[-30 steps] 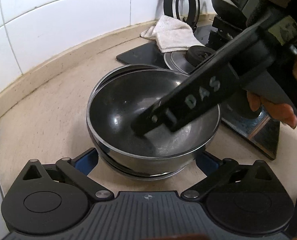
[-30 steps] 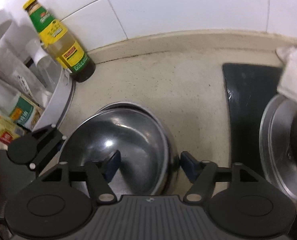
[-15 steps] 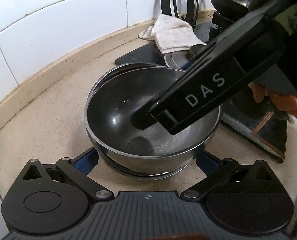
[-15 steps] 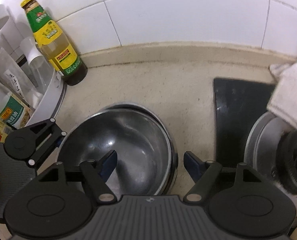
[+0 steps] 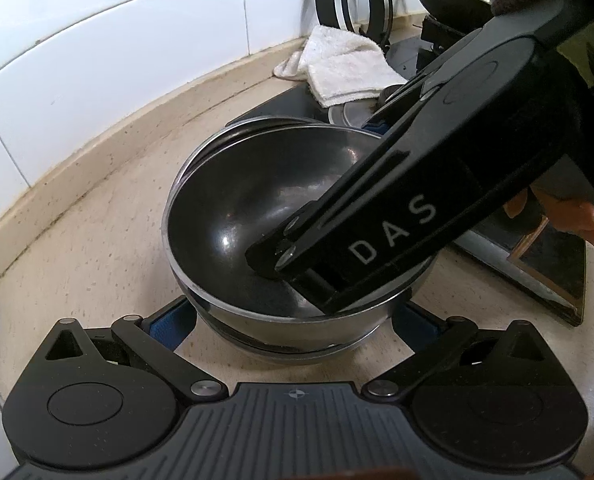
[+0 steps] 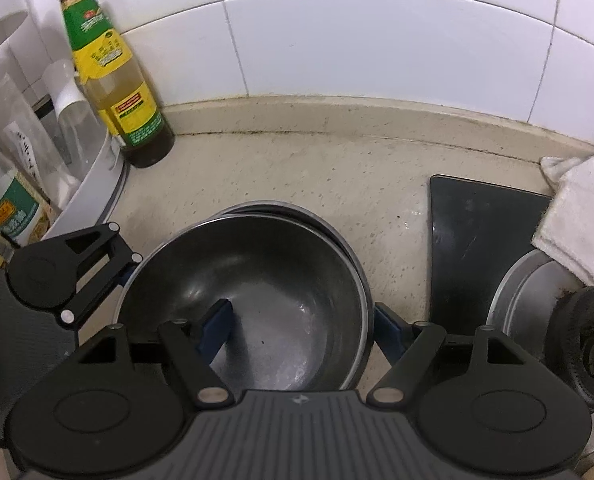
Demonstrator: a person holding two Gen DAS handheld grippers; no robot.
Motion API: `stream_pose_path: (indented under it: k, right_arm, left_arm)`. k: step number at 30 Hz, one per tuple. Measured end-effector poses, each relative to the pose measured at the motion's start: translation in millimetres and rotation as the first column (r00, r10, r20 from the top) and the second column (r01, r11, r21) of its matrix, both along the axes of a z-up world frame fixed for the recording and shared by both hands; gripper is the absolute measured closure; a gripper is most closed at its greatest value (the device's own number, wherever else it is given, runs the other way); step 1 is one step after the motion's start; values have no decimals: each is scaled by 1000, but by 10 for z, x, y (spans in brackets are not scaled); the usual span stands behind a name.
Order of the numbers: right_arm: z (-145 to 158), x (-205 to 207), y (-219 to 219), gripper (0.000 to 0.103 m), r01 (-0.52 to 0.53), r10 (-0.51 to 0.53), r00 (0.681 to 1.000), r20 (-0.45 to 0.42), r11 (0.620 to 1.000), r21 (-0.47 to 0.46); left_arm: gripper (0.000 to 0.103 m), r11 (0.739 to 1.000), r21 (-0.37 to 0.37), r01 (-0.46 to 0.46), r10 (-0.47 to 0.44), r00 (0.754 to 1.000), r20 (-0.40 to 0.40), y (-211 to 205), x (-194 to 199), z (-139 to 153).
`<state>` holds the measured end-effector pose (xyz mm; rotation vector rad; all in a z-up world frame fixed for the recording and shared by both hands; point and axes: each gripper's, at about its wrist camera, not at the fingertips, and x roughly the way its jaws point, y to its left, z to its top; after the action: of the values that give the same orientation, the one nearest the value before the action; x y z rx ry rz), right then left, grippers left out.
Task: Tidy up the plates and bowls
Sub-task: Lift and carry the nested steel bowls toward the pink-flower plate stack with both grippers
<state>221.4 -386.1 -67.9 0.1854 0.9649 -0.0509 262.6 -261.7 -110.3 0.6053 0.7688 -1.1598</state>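
On the pale counter (image 6: 257,168), between the oil bottle (image 6: 113,80) and the black stove top (image 6: 477,248), sits a metal bowl (image 6: 265,276) nested in at least one more dish whose rim peeks out behind it. The right gripper (image 6: 301,328) straddles the bowl's near wall, one blue finger inside and one outside by the rim, jaws spread with a clear gap, so nothing is clamped. The left gripper (image 5: 293,320) is spread wide on either side of the stack's base, its blue pads just beside the lower dish, also holding nothing. A white towel (image 5: 345,68) lies near the stove, well clear.

The step in hand looks like stacking: the bowl seems seated and the right claw appears to have let go. Next would likely call for lifting the right claw straight up without snagging the rim, while the left steadies or clamps the stack to move it.
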Motion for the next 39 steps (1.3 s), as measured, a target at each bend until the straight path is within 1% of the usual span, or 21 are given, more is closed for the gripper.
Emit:
stream_pose_path:
  k: [4, 10, 17, 19, 20, 23, 26, 28, 31, 34, 35, 36, 39]
  right_arm:
    - [-2, 2, -33, 29, 9, -9, 1000, -6, 1000, 17]
    - [-1, -21, -33, 30, -7, 7, 1000, -1, 1000, 15]
    - [-24, -66, -23, 30, 9, -9, 1000, 24, 1000, 10]
    - [-24, -74, -33, 30, -3, 3, 1000, 16, 1000, 13]
    - [-23, -77, -60, 30, -7, 7, 1000, 5, 1000, 30]
    - [-62, -100, -220, 30, 16, -12, 999, -34, 992, 129]
    - [-117, -92, -337, 30, 52, -47, 998, -33, 982, 180]
    - [-173, -44, -367, 28, 49, -39, 998, -45, 969, 244]
    - [-184, -10, -358, 30, 66, -59, 998, -39, 969, 239]
    - [-171, -22, -371, 37, 84, -78, 996, -37, 969, 234]
    - [-164, -25, -391, 41, 95, -88, 995, -38, 967, 238]
    - [-161, -23, -415, 43, 106, -99, 994, -41, 963, 246]
    - [-182, -28, -500, 44, 129, -119, 992, -49, 950, 286]
  left_arm:
    - [0, 1000, -2, 4, -4, 1000, -8, 26, 8, -16]
    - [0, 1000, 5, 14, -14, 1000, -8, 9, 38, -19]
    - [0, 1000, 9, 8, -9, 1000, 21, -2, -3, -21]
    - [0, 1000, 14, 8, -8, 1000, 27, -3, -5, -18]
    - [0, 1000, 13, 6, -7, 1000, 26, -1, -6, -19]
    - [0, 1000, 11, 6, -7, 1000, 25, 4, 1, -17]
    - [0, 1000, 13, 8, -9, 1000, 22, -6, 14, -16]
    - [0, 1000, 16, 6, -6, 1000, 20, -25, 29, -14]
    - [0, 1000, 14, -7, 6, 1000, 23, -78, 54, -13]
    - [0, 1000, 4, -25, 25, 999, 32, -81, 28, -25]
    - [0, 1000, -3, -29, 30, 999, 33, -76, 25, -28]
    - [0, 999, -11, -33, 33, 999, 35, -51, 18, -32]
    - [0, 999, -28, -41, 43, 998, 44, -32, -2, -40]
